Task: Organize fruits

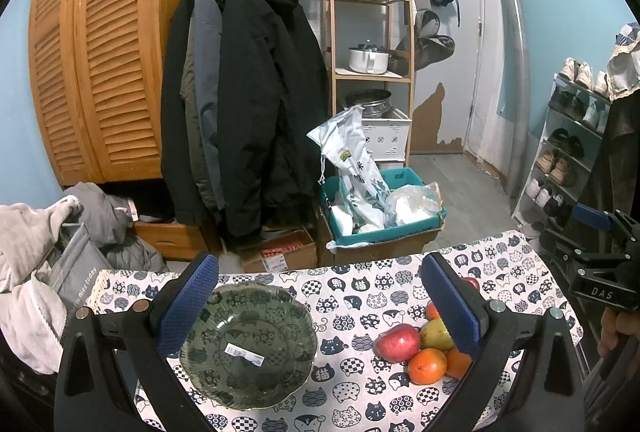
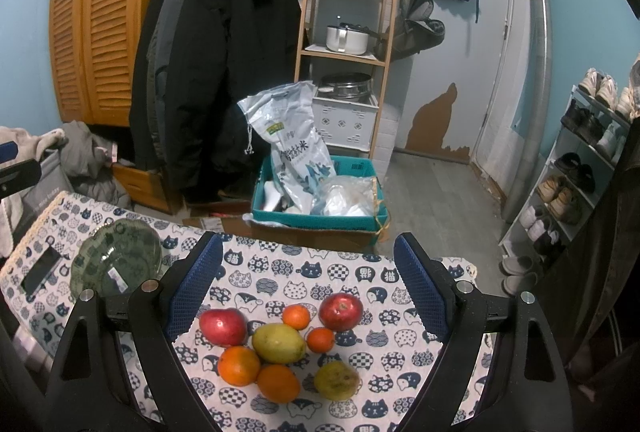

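Observation:
A green glass bowl (image 1: pixel 248 344) with a white sticker inside stands on the cat-print tablecloth (image 1: pixel 360 292). My left gripper (image 1: pixel 320 266) hovers open just above and behind the bowl, holding nothing. To the bowl's right lies a cluster of fruit: a red apple (image 1: pixel 397 342), an orange (image 1: pixel 427 366) and a mango (image 1: pixel 436 332). In the right wrist view my right gripper (image 2: pixel 308 246) is open above the same cluster. There I see two red apples (image 2: pixel 223 327) (image 2: pixel 341 311), a yellow-green mango (image 2: pixel 279 343), several oranges (image 2: pixel 239 365) and a brownish-green fruit (image 2: pixel 336 380). The bowl (image 2: pixel 116 264) sits far left.
Beyond the table's far edge a teal box (image 2: pixel 320 220) with a rice bag (image 2: pixel 292 140) stands on the floor. Dark coats (image 1: pixel 248 104) hang behind it. There is a shoe rack (image 2: pixel 576 184) at the right and piled clothes (image 1: pixel 36 272) at the left. A dark rectangle (image 2: pixel 40 272) shows in the cloth by the bowl.

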{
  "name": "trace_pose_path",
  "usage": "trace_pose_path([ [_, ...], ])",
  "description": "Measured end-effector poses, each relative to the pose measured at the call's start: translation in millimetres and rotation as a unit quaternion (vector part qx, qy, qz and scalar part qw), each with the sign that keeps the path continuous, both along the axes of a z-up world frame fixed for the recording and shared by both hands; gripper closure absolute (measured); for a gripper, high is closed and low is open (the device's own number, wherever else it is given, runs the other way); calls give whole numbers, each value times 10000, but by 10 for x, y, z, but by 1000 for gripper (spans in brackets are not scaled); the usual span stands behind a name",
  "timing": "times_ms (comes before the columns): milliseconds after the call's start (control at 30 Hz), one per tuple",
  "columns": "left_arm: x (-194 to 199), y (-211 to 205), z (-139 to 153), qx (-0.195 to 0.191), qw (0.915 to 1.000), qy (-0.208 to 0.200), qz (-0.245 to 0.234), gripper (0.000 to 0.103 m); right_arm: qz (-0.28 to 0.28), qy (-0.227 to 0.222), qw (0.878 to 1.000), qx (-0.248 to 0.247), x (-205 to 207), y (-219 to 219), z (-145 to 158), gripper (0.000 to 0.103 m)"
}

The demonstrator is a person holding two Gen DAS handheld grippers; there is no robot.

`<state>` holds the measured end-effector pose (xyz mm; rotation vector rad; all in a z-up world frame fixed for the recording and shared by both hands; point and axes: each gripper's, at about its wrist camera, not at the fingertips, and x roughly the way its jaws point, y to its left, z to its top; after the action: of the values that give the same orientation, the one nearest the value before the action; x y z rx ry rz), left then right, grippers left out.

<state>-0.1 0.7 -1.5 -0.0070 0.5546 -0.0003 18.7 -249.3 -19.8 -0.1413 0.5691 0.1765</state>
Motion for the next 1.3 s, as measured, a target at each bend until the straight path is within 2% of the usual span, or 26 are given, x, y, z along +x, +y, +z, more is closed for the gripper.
trace_pose_path([
  [1300, 13, 37, -75, 55, 10000, 67, 2, 1, -4, 7, 10000, -6, -8, 9, 19, 17],
])
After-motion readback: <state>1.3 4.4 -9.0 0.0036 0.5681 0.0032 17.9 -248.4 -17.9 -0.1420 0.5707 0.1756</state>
